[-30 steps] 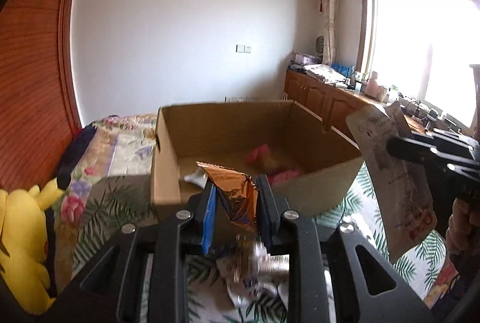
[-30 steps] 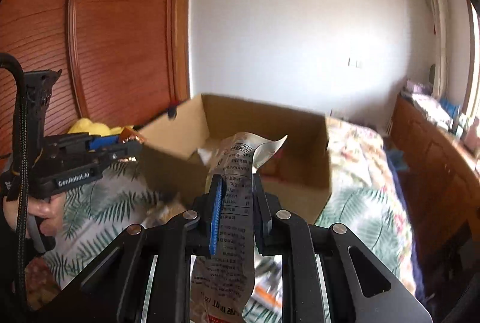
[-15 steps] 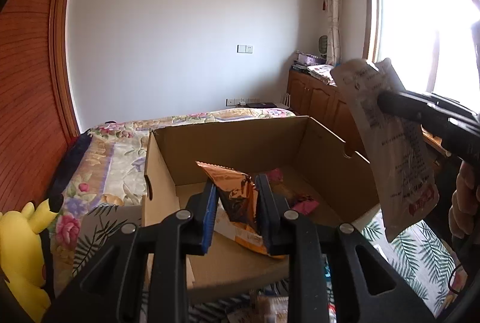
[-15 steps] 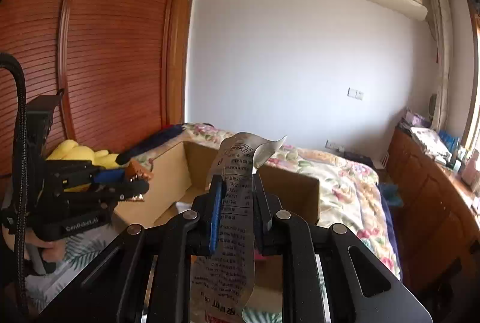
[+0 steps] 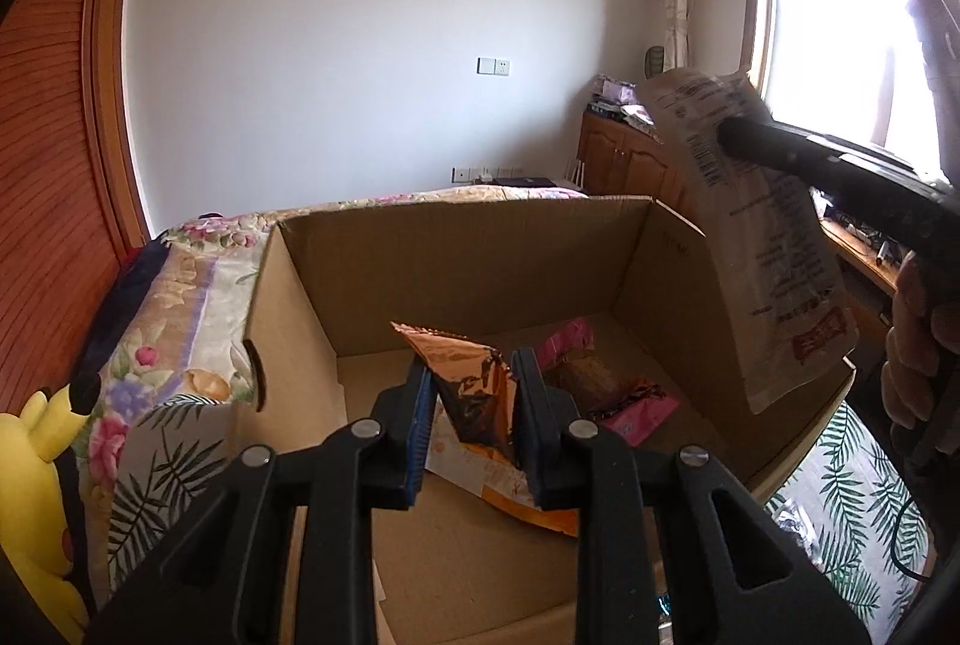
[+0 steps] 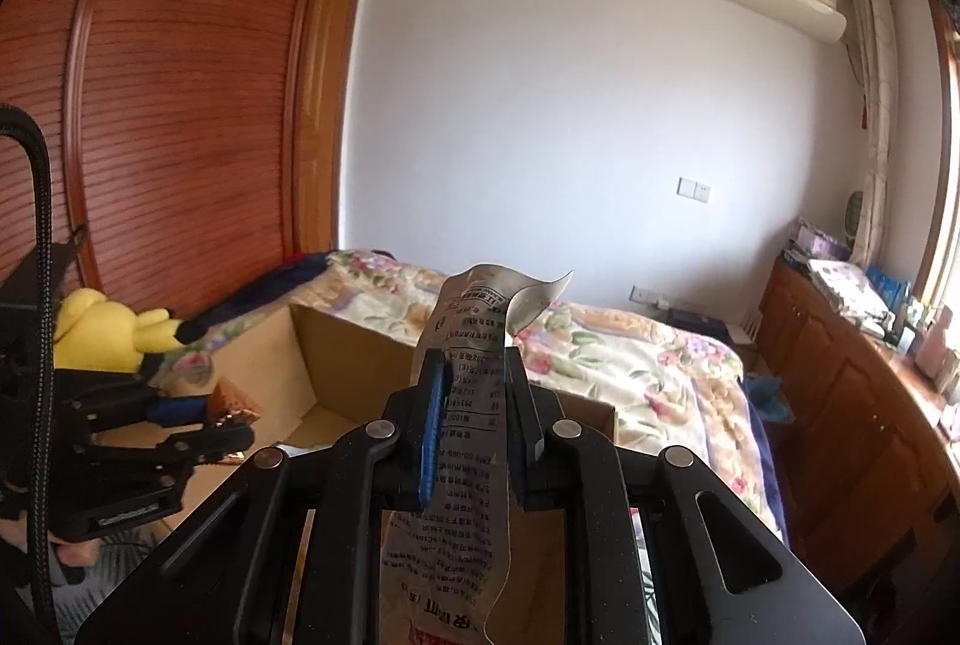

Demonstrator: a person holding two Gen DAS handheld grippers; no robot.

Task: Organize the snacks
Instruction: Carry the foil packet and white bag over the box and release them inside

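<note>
Over the cardboard box [image 5: 480, 255], left gripper [image 5: 471, 405] apparently pinches the copper snack packet [image 5: 474, 381].

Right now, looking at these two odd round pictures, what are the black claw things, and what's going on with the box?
No robot here: a person holds a two-finger tool in each hand, each with a wide-angle camera looking along its fingers. That gives two views, one per hand.

In the left tool's view, the left gripper is shut on a copper foil packet, held above an open cardboard box that sits on a bed. A pink snack packet already lies in the box.

In the right tool's view, the right gripper is shut on a tall printed snack pouch, also held near the box. A yellow plush toy sits beside it on the bed.
</note>
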